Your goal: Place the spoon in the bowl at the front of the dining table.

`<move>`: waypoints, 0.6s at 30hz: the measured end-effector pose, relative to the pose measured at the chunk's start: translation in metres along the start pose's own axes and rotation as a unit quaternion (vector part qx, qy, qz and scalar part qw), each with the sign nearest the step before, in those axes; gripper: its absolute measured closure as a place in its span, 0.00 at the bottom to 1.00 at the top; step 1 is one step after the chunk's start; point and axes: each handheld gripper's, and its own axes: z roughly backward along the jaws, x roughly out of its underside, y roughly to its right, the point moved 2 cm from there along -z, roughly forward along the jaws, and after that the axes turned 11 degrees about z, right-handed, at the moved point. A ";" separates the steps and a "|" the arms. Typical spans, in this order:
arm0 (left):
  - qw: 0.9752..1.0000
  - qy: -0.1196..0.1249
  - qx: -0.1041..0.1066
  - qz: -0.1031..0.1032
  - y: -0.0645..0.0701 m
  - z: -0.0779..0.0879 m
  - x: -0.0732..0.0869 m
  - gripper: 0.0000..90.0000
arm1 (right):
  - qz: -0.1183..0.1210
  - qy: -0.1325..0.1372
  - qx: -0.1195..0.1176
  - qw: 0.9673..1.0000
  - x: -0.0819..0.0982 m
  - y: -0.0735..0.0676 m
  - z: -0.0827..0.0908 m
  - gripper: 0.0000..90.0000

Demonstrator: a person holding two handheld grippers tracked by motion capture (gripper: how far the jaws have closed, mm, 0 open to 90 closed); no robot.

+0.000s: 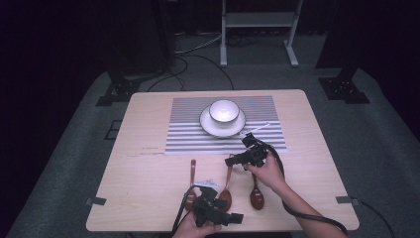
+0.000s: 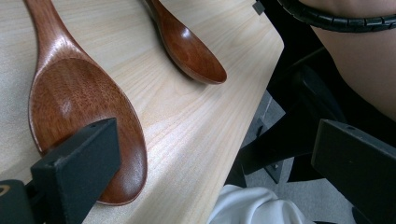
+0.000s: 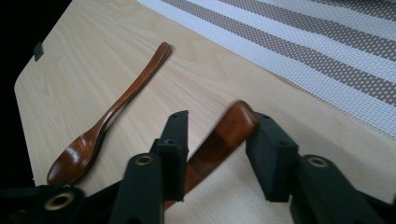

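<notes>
High view, from nine o'clock across to three: the left spoon (image 1: 192,174) lies untouched on the table (image 1: 143,198), handle pointing to twelve. Just to its right, at the near edge, sits my left gripper (image 1: 233,216), jaws wide apart and holding nothing. In the left gripper view one jaw stands in front of the middle spoon's (image 1: 227,191) bowl end, and I cannot tell whether it rests on the wood or only hides it. The middle spoon is the one I am after. It lies flat between the other two, handle toward twelve, and my right gripper (image 1: 233,160) has come in from three o'clock at the handle's tip. In the right gripper view the handle runs between my two jaws, which stand partly closed and wider than the wood, so I judge nothing is clamped yet. That tip is blurred and the left jaw covers part of it, so contact is hard to call. The right spoon (image 1: 256,196) lies untouched at four o'clock of that gripper, partly under my hand. My reading: the reach is done; the squeeze, the lift and the carry are all left, perhaps toward the bowl (image 1: 223,111) on its plate (image 1: 204,124) at twelve, on the striped mat (image 1: 188,139). The bowl's contents are too small to make out.
</notes>
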 end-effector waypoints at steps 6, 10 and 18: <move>1.000 -0.004 -0.004 -0.001 0.000 0.001 0.000 0.00 | -0.008 0.006 -0.014 1.000 -0.001 -0.001 0.000 0.74; 1.000 0.014 -0.013 -0.006 0.001 0.009 -0.003 0.00 | -0.040 0.035 -0.065 0.996 -0.004 0.002 0.008 0.85; 0.998 0.058 -0.030 -0.001 -0.004 0.030 -0.013 0.00 | -0.084 0.083 -0.116 0.986 -0.014 0.008 0.033 0.91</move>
